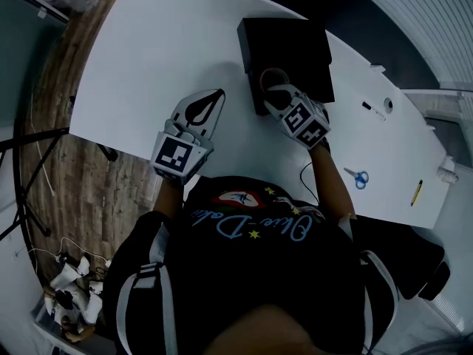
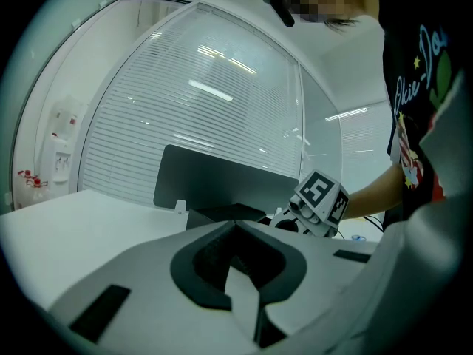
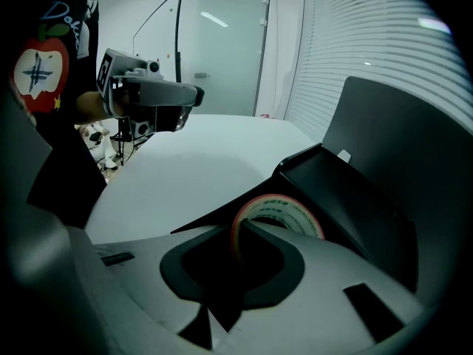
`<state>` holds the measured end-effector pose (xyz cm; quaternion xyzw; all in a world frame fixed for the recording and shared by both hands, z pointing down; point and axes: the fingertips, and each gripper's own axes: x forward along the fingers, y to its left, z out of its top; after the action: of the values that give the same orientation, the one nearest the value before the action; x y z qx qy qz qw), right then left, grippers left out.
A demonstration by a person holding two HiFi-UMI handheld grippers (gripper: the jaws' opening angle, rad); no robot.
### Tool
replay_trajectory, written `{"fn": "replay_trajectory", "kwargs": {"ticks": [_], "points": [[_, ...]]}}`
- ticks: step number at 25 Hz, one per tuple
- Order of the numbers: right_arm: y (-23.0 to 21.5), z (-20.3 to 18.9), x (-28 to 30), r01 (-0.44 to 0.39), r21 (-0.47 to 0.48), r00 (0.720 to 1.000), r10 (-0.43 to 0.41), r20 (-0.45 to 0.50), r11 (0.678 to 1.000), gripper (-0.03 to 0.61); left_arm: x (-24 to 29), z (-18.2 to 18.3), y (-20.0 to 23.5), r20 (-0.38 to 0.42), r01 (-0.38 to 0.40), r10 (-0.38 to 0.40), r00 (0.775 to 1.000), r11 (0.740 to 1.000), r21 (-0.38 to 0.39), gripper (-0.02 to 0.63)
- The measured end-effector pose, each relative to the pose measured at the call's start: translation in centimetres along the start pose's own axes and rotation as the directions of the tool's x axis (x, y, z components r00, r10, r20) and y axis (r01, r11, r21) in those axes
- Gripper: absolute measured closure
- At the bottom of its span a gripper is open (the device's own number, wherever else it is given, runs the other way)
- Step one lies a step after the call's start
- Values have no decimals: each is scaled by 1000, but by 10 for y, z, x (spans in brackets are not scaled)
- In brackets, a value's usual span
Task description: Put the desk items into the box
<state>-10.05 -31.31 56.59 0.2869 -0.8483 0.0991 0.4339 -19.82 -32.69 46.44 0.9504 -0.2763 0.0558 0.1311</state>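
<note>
The right gripper point(image 3: 240, 228) is pinching a tape roll point(image 3: 284, 211), pale with red rims and tiny print, standing on edge at its tips, over the black box's point(image 3: 347, 198) near edge. The left gripper point(image 2: 235, 226) is hovering with its jaws pressed together, empty.

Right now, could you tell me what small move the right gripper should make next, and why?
Probably ease the right gripper a little further over the box, then let go. Its jaws clamp the wall of the tape roll, and the roll hangs at the box's near edge, not clearly inside it.
</note>
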Motion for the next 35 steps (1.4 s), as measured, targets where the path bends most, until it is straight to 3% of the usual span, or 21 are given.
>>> {"fn": "replay_trajectory", "kwargs": {"ticks": [8,12,15,17,21,28,35], "points": [[1,9,-8,29,-33,999,-28,36,999,508,-4,7,-3,8,-5,5,1000,1000,9,617],[-4,28,-24,66,3,989,-65,134,998,508,-6,8,-4,6,-10,10,1000,1000,21,617],[-8,41,-40,101,46,969,-109,221,994,520,-6,11,-9,6,-5,4,1000,999,39,617],[-12,47,-53,146,67,951,-159,266,987,581,-6,14,-12,7,-2,2,1000,999,49,617],[-16,56,-77,197,131,909,-231,347,972,581,-8,21,-19,15,-3,2,1000,998,65,617],[-17,41,-118,267,230,844,-343,413,936,581,-6,25,-43,2,19,-20,1000,995,98,617],[-14,13,-158,309,272,808,-403,430,911,581,9,26,-83,-8,60,-59,998,992,113,617]]}}
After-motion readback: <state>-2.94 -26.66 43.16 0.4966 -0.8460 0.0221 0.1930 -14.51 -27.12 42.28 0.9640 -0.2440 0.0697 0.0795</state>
